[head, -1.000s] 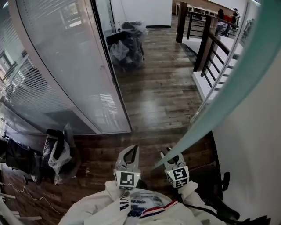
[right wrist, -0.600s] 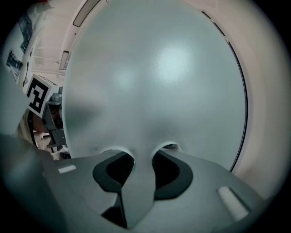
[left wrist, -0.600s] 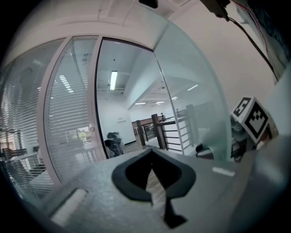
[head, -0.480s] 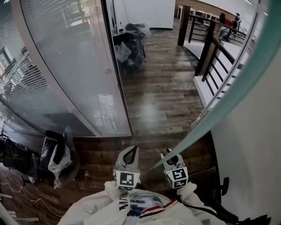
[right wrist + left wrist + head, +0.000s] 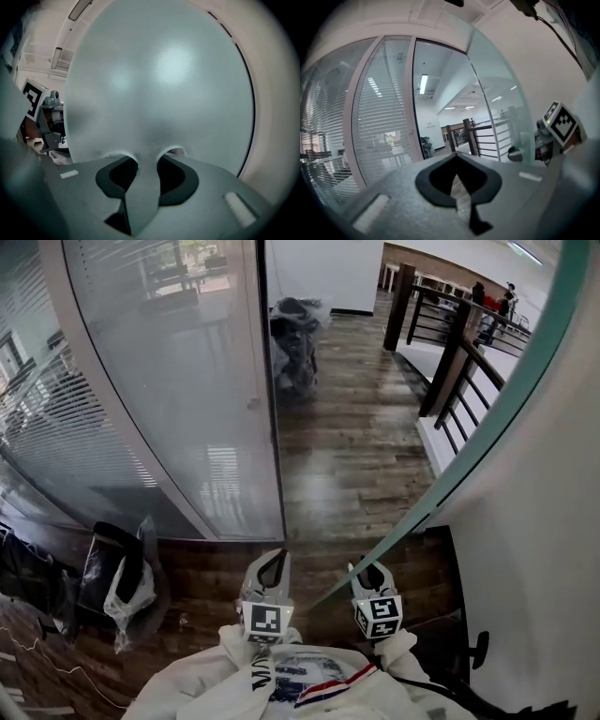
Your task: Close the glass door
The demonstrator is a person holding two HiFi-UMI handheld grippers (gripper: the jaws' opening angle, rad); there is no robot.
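Item: tall frosted pale-green glass door [image 5: 506, 409], standing ajar on the right of the head view, its free edge slanting from the upper right corner down toward the person's chest, beside a plain white wall [image 5: 539, 559]. Right gripper [image 5: 366, 574]: jaws set one on each side of that edge, pads pressed against the pane, which fills the right gripper view [image 5: 159, 84] and runs down between the jaws [image 5: 147, 161]. Left gripper [image 5: 277, 561]: just to the left of the door and apart from it, jaws drawn together tip to tip with nothing between them [image 5: 455, 157]. Both are held close to the white-sleeved torso [image 5: 309, 681]. Surroundings: dark glossy wooden plank floor [image 5: 356, 456]; frosted glass partition with horizontal blinds [image 5: 169, 399] on the left; dark wooden-and-metal railing [image 5: 459, 357] at upper right; heap of dark bags [image 5: 295, 338] at the far end of the passage; black bag with white plastic sack [image 5: 122, 577] at lower left.
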